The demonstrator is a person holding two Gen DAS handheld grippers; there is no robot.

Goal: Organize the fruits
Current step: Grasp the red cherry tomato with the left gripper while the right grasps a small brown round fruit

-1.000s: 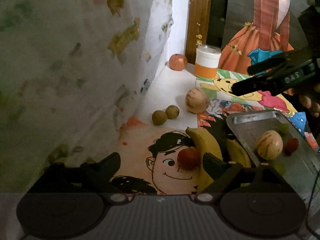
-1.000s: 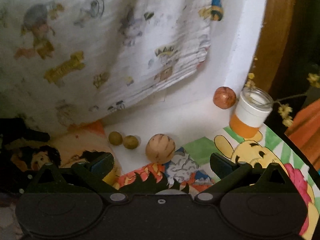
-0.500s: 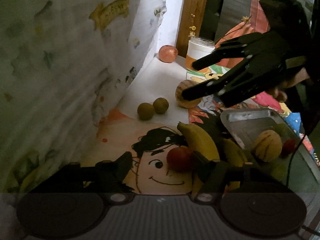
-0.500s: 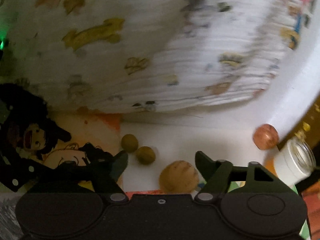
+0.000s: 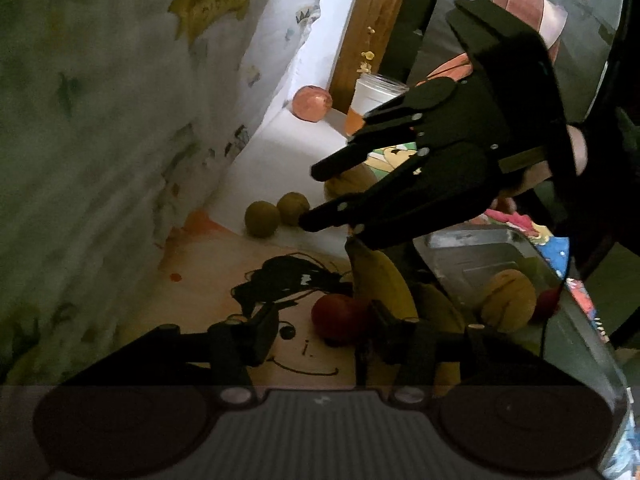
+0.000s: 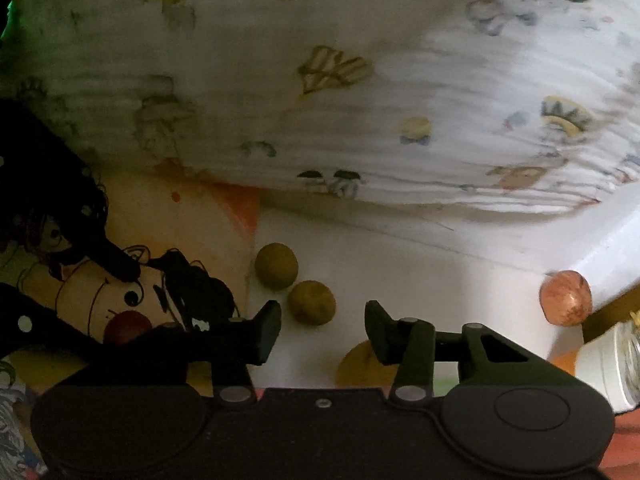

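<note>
1. Left wrist view, surface and room: dim light; cartoon-printed mat (image 5: pixel 208 288) with a drawn face, white strip of surface behind it, patterned white cloth (image 5: pixel 100 120) hanging on the left, wooden post (image 5: pixel 366 24) at the back, white-and-orange cup (image 5: pixel 370 100) at its foot with a reddish round fruit (image 5: pixel 312 103) just beside it. Metal tray (image 5: pixel 460 256) on the right with a tan striped fruit (image 5: pixel 507 301) inside.

2. Same view, jaws: left gripper (image 5: pixel 320 322) closing, half open, red fruit (image 5: pixel 340 318) between the fingers and against the right one; firm grip not certain. Bananas (image 5: pixel 384 280) just behind that right finger. Right gripper (image 5: pixel 316 192) reaching in from the right, person's hand (image 5: pixel 576 152) behind it; lower fingertip beside two small green-brown fruits (image 5: pixel 276 214), tan round fruit (image 5: pixel 352 180) partly hidden between the fingers.

3. Right wrist view, surface: same cloth (image 6: pixel 360 100) overhead, white surface, mat (image 6: pixel 100 288) on the left, cup (image 6: pixel 608 364) and reddish fruit (image 6: pixel 565 298) far right.

4. Same view, jaws: right gripper (image 6: pixel 324 334) closing, roughly a third open, nothing pinched. Nearer green-brown fruit (image 6: pixel 311 302) just ahead of the gap; tan fruit (image 6: pixel 360 366) low under the right finger, contact unclear.
</note>
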